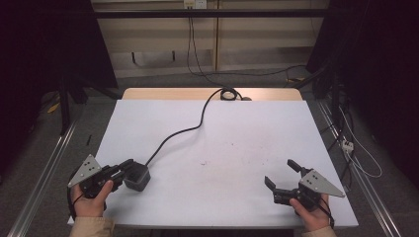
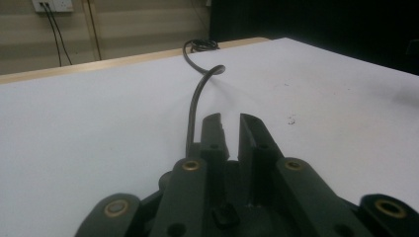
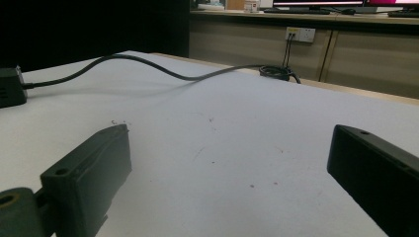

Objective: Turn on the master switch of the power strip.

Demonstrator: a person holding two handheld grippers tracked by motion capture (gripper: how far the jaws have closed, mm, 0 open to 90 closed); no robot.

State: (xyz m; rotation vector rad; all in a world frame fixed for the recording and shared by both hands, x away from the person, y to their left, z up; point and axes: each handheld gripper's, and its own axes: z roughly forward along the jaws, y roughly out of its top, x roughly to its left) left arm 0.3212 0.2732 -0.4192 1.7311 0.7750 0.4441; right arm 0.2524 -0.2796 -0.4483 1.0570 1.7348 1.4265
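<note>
A small black box (image 1: 139, 178) sits on the white table top (image 1: 222, 128) near the front left, and it also shows at the left edge of the right gripper view (image 3: 10, 88). A black cable (image 1: 183, 131) runs from it to a coil (image 1: 228, 94) at the far edge. My left gripper (image 1: 129, 165) lies over the box's near left edge. In the left gripper view its jaws (image 2: 231, 121) stand almost together with a thin slit between the tips. The cable (image 2: 195, 96) rises from behind the left jaw, and the box is hidden under them. My right gripper (image 1: 280, 172) rests at the front right, wide open with nothing between its fingers (image 3: 228, 143).
The table's wooden far edge (image 1: 148, 93) shows beyond the white sheet. Metal rails (image 1: 47, 168) run along the floor on both sides. Loose cables and a white power strip (image 1: 347, 144) lie on the floor at the right. Wall sockets (image 3: 300, 33) sit behind the table.
</note>
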